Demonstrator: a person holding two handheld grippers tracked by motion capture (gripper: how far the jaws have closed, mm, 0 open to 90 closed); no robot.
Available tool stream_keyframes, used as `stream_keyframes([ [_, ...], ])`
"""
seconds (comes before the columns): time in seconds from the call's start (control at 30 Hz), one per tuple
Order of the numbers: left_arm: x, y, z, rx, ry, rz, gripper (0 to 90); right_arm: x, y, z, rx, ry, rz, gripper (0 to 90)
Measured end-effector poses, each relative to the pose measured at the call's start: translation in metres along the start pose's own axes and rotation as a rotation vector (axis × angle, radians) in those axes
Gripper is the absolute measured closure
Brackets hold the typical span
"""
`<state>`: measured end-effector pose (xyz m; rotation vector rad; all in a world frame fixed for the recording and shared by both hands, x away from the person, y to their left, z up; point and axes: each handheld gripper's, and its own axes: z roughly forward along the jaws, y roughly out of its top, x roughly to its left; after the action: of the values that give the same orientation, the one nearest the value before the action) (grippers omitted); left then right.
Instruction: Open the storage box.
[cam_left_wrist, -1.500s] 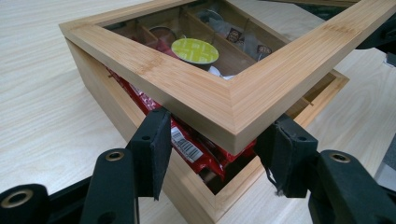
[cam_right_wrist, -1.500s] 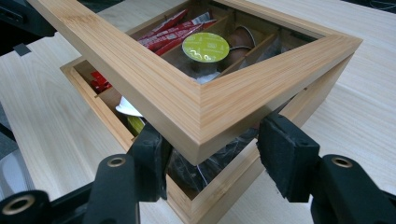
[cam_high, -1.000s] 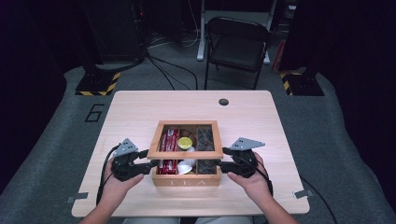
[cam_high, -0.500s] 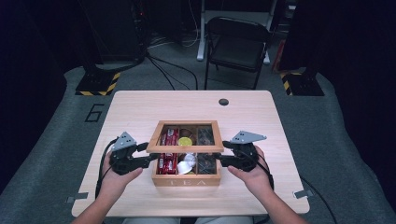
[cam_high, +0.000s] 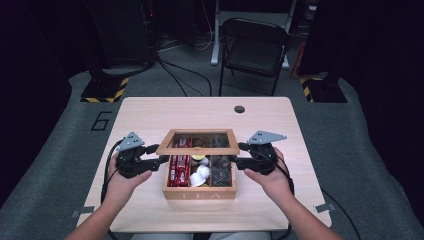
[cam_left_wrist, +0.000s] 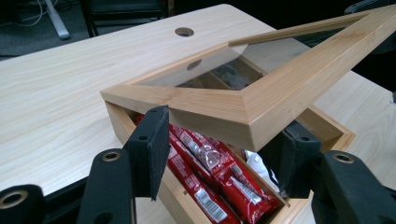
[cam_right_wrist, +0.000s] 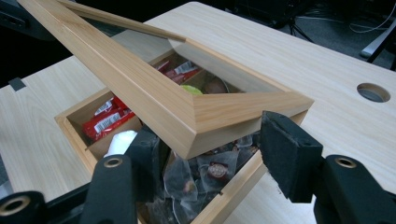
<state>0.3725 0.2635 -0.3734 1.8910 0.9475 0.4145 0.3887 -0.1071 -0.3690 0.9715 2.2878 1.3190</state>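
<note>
Dark floor and a black folding chair (cam_high: 255, 47) lie beyond the pale wooden worktop (cam_high: 150, 112), whose far half is bare. Near its front edge, with open wood at either side, sits a wooden tea box (cam_high: 200, 192) of red packets (cam_left_wrist: 210, 182), pods and tea bags. Its glass-paned wooden lid (cam_high: 198, 149) is tilted up at the front. The left hand-held gripper (cam_high: 159, 161) clamps the lid's front left corner; the right hand-held gripper (cam_high: 239, 156) straddles the front right corner, one pad touching, the other apart.
</note>
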Motion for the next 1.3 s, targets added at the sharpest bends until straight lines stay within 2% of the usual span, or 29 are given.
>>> stream_keyframes([
  [0.37,0.008,0.019,-0.001,-0.012,-0.005,0.007,46.3,-0.008,0.017,0.000,-0.020,0.007,0.021,44.9],
  [0.7,0.014,0.032,0.001,-0.032,0.010,0.006,50.1,-0.015,0.031,0.003,-0.035,0.001,0.040,45.0],
  [0.93,0.020,0.040,0.002,-0.036,0.013,0.011,53.6,-0.018,0.037,0.006,-0.050,-0.029,0.008,47.5],
  [1.17,0.022,0.044,0.004,-0.047,0.018,0.006,53.9,-0.022,0.040,0.010,-0.060,-0.051,-0.002,51.0],
  [1.2,0.022,0.044,0.004,-0.055,0.020,0.008,53.8,-0.022,0.042,0.011,-0.063,-0.062,-0.027,51.8],
  [1.3,0.024,0.045,0.005,-0.064,0.018,0.011,53.3,-0.022,0.044,0.011,-0.061,-0.070,-0.038,52.4],
])
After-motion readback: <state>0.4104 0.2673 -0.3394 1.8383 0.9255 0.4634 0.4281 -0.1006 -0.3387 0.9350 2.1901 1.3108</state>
